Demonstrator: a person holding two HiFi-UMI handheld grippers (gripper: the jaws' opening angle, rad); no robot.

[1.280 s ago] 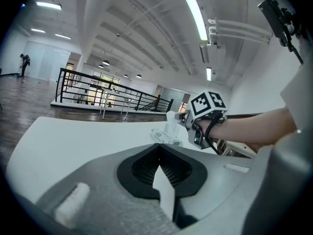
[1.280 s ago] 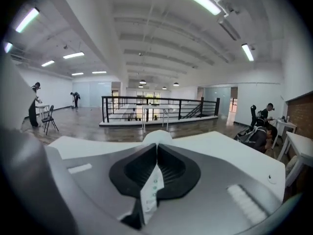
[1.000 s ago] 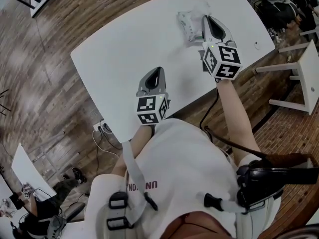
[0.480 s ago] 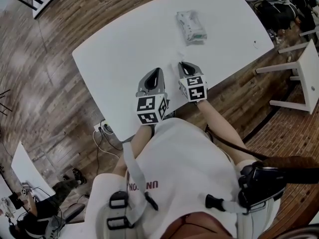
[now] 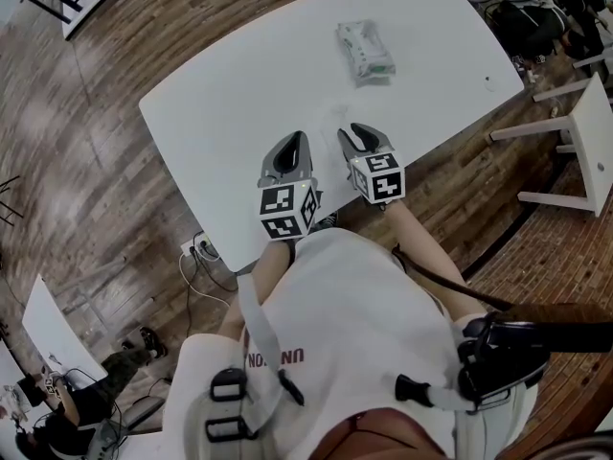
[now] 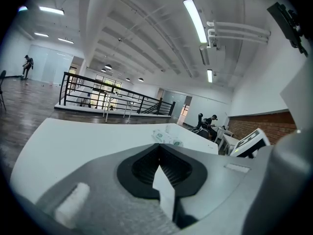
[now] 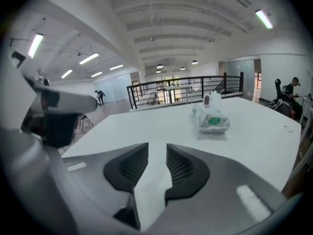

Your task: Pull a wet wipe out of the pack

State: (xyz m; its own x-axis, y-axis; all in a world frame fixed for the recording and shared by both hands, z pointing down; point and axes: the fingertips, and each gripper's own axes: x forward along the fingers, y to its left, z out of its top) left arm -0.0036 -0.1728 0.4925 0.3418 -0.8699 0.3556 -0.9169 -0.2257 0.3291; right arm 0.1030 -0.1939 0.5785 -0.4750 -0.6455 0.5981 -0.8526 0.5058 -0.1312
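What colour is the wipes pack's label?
Green label on a white wet wipe pack; best in the right gripper view.

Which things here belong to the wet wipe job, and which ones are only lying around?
Job: wet wipe pack; right gripper, jaws opening, nothing seen between them; left gripper, shut; white table.
Lying about: white stool; bags; power strip.

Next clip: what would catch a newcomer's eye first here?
The wet wipe pack lies alone far out on the white table, a white tuft standing on top. Both grippers sit at the near edge: left gripper shut, right gripper with jaws opening, nothing clearly between them.
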